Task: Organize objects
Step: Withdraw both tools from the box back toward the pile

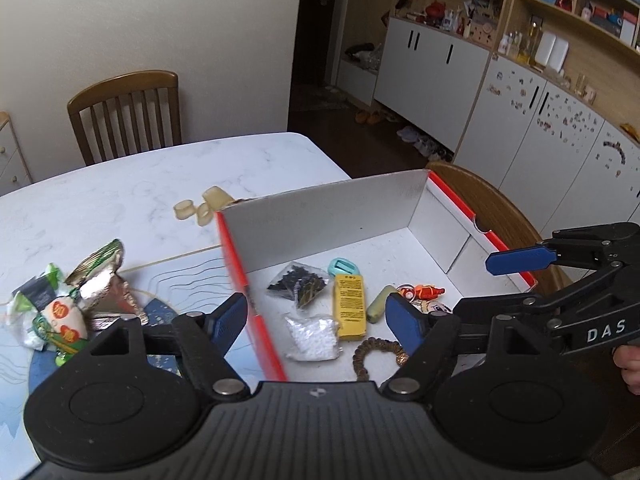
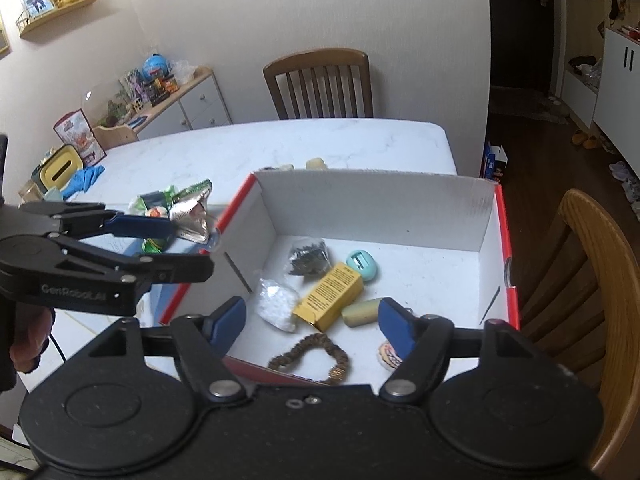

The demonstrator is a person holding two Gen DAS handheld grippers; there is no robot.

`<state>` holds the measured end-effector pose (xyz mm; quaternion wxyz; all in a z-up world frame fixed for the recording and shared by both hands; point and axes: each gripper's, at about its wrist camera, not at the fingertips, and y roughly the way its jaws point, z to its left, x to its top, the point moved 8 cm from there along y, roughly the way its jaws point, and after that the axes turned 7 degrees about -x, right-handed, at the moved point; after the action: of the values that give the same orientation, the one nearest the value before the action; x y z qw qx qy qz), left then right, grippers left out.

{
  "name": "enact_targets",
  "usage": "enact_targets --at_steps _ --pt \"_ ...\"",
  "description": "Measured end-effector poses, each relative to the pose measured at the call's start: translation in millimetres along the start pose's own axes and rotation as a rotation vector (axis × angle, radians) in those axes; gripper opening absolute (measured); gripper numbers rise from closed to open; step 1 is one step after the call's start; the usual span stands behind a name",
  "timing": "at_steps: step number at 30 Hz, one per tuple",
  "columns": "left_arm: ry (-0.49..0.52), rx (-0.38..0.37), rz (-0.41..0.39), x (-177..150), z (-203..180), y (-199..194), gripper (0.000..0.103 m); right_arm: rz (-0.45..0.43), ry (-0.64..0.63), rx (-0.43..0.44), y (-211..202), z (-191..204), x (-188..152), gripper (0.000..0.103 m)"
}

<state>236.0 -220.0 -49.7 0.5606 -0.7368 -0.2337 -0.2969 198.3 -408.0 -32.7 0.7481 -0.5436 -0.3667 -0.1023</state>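
A white cardboard box with a red rim (image 1: 320,220) (image 2: 360,208) stands on the marble table. Inside lie a yellow carton (image 1: 350,306) (image 2: 328,296), a bag of white beads (image 1: 314,338) (image 2: 276,306), a bag of dark bits (image 1: 298,282), a teal case (image 1: 343,267), a green stick (image 2: 362,312) and a brown scrunchie (image 2: 312,356). My left gripper (image 1: 318,312) (image 2: 190,246) hovers open over the box's left wall, holding nothing. My right gripper (image 2: 312,320) (image 1: 476,284) hangs open above the box's near edge, also with nothing in it.
A pile of foil snack wrappers (image 1: 76,300) (image 2: 180,208) lies left of the box on a blue mat. Pale rings (image 1: 200,208) sit behind the box. Wooden chairs stand at the far side (image 2: 320,80) and right (image 2: 592,280). A yellow tissue box (image 2: 60,168) is far left.
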Motion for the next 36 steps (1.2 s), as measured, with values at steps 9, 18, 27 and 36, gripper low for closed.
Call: enact_targets --at_steps 9,18,27,36 --pt "-0.035 0.021 -0.03 -14.8 47.0 -31.4 0.078 -0.037 0.008 -0.003 -0.2 38.6 8.5 0.087" --pt "-0.085 0.035 -0.038 -35.3 111.7 -63.3 0.083 -0.025 -0.03 0.041 12.0 105.2 10.7 0.088" --pt "-0.141 0.081 -0.049 -55.4 184.2 -88.3 0.091 0.01 -0.07 0.072 31.8 169.9 7.0 0.088" --pt "-0.179 0.133 -0.069 -63.9 248.5 -96.7 0.103 0.047 -0.105 0.078 57.7 217.8 5.6 0.088"
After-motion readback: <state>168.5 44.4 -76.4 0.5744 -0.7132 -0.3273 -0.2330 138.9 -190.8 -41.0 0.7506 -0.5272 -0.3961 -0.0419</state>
